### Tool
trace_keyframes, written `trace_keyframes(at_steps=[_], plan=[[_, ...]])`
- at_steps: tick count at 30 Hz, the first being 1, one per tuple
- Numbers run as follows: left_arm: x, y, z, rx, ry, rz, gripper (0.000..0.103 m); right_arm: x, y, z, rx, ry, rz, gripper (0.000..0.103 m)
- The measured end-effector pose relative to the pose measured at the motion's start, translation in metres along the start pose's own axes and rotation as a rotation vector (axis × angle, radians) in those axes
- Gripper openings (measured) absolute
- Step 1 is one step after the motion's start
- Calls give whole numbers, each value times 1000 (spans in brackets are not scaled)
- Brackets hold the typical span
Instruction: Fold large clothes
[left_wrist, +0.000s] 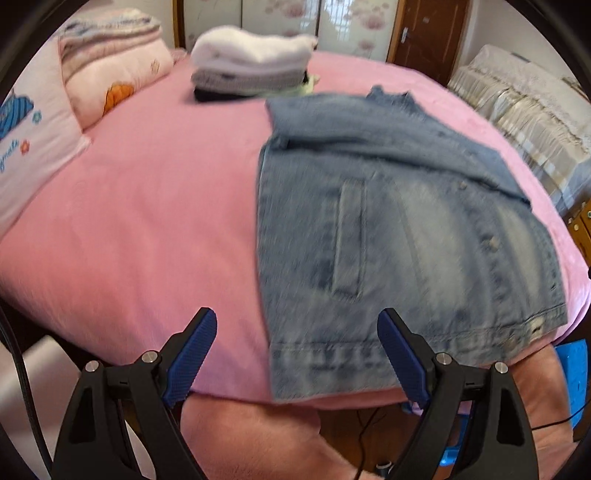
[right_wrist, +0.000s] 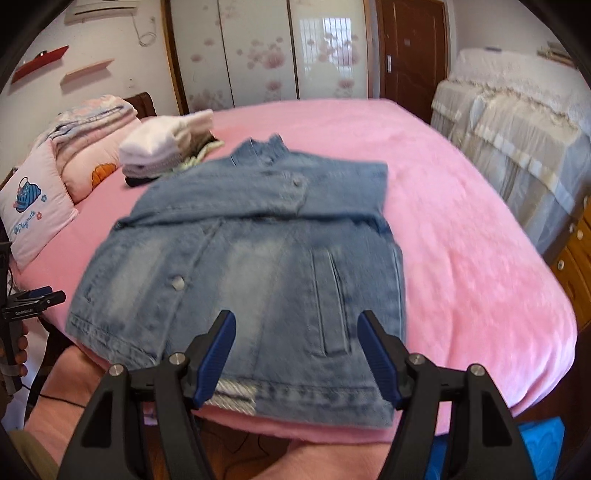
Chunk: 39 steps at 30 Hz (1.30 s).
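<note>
My left gripper (left_wrist: 297, 334) and right gripper (right_wrist: 296, 338) jaws gape; blurred denim jacket (right_wrist: 258, 258) at 12 o'clock, hem overhanging bed (right_wrist: 461, 240).

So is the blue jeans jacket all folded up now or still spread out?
Partly folded. The denim jacket lies flat on the pink bed with both sleeves tucked across its chest, but the body is still full length.

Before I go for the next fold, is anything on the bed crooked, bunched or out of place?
Nothing serious. The denim jacket lies mostly flat on the pink bed, sleeves folded in, its hem right at the near edge. The stack of folded clothes behind it looks tidy. Left gripper and right gripper are open and empty.
</note>
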<state>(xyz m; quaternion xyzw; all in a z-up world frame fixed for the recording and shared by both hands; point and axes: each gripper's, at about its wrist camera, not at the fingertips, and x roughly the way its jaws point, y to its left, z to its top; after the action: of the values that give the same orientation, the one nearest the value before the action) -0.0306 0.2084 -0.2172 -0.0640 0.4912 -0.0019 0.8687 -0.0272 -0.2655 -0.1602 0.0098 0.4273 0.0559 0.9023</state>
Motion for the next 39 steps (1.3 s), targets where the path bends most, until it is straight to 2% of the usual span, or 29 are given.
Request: trace_keyframes(at_steps=[5,8,12,16,18,19,20,27,29,31,39], plan=[[21,8,-12,-17,59,-2,88,18,-29,-21,39,84,-29,69],[29,12,-14,-32,79,-31,88,28,-51,-34,88,131,-29,69],[39,20,-16,-69,110,-64,88,41,-72,-49,148,192,12,68],[46,28,-18,-107,128,-128,88,54,-81,-60,185,228,68,67],[47,33,-18,-124,132,-152,88,62,-83,-63,195,253,89,63],[49,36,-19,-135,135,-166,88,67,-85,-65,207,269,109,57],[50,38,-19,-141,137,-177,88,70,-87,-66,215,277,131,50],[58,53,-20,-178,154,-271,87,83,-99,-75,289,297,246,42],[58,54,-22,-171,159,-306,80,82,-103,-76,291,301,261,38],[56,48,-22,-151,175,-325,71,82,-106,-77,299,304,277,36],[64,32,-21,-110,214,-330,70,88,-113,-79,322,322,297,36]])
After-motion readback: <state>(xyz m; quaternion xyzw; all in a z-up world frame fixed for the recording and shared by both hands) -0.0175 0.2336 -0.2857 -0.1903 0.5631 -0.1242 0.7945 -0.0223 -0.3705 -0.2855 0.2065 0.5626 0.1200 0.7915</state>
